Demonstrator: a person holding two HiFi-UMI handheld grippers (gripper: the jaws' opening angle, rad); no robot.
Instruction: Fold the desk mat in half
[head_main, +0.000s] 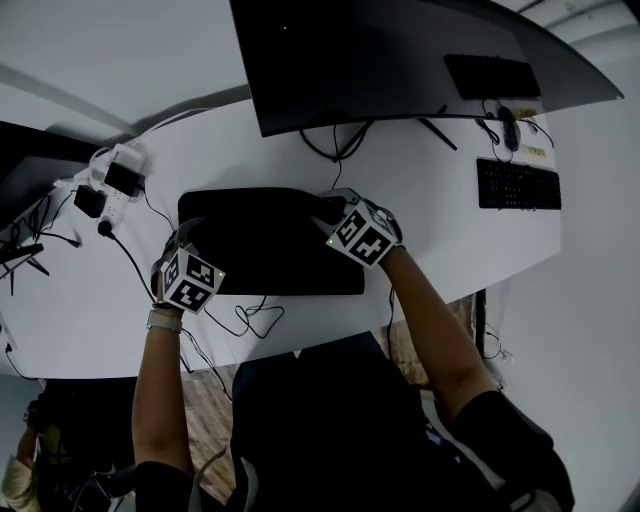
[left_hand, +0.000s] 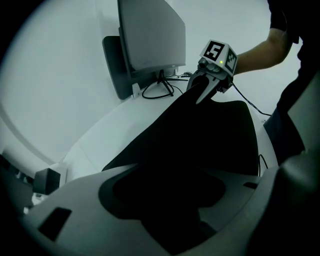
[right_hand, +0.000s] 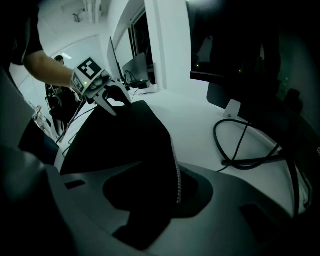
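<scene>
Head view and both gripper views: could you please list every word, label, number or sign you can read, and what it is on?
None can be read.
Left gripper and right gripper cubes: square black-and-white markers only, no letters.
Keyboard: key legends too small to read.
Desk mat and monitor: no print visible.

worktop (head_main: 450, 230): white, curving along its front edge.
mat (head_main: 270, 250): black, lying near the front edge, one end rising off the surface.
monitor (head_main: 400, 60): standing behind the mat on thin legs.
keyboard (head_main: 518, 185): sitting at the right, well apart from the mat.
mouse (head_main: 509, 128): resting behind the keyboard.
power strip (head_main: 120, 175): lying at the left.
cables (head_main: 250, 318): looping in front of the mat.
</scene>
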